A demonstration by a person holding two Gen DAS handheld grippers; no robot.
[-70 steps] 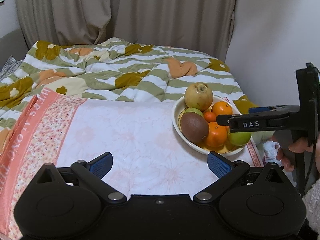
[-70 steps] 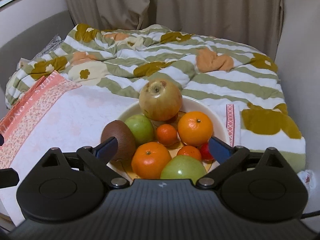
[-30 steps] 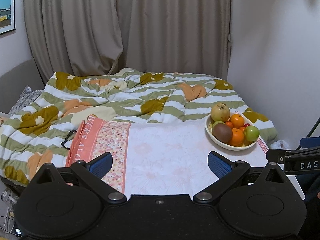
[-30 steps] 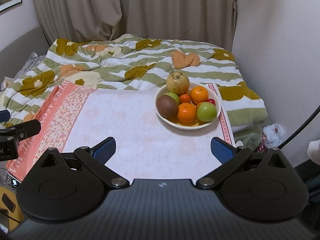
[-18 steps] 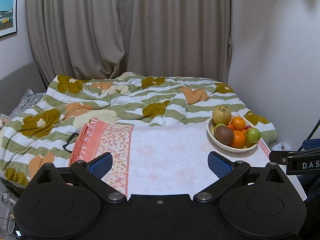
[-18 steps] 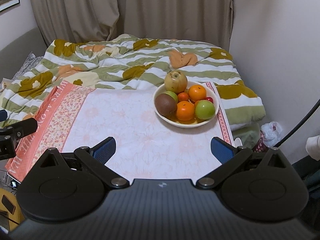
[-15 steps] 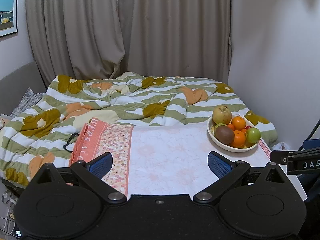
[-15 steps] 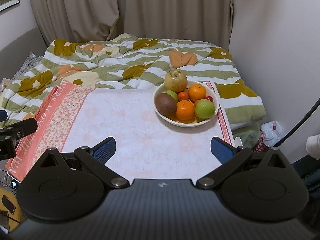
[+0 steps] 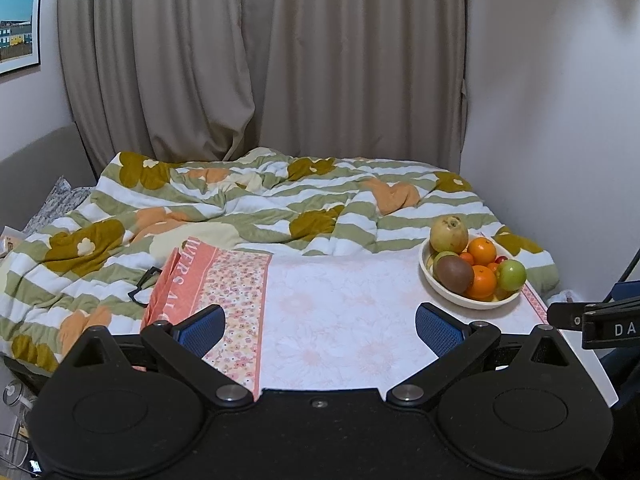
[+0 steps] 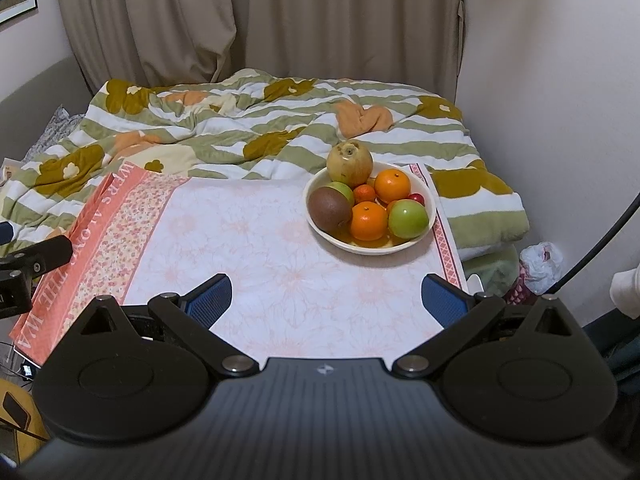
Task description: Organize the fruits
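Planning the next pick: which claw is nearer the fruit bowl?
Right, by a modest margin. The right claw faces the fruit bowl just ahead, slightly to its right. The left claw sits further left, the bowl far off to its right. Both are open and empty.

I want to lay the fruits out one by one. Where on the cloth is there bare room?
The white floral cloth lies bare from its pink patterned band across to the bowl, and in front of the bowl toward both open grippers. The bowl itself is crowded; only a narrow strip lies beyond it.
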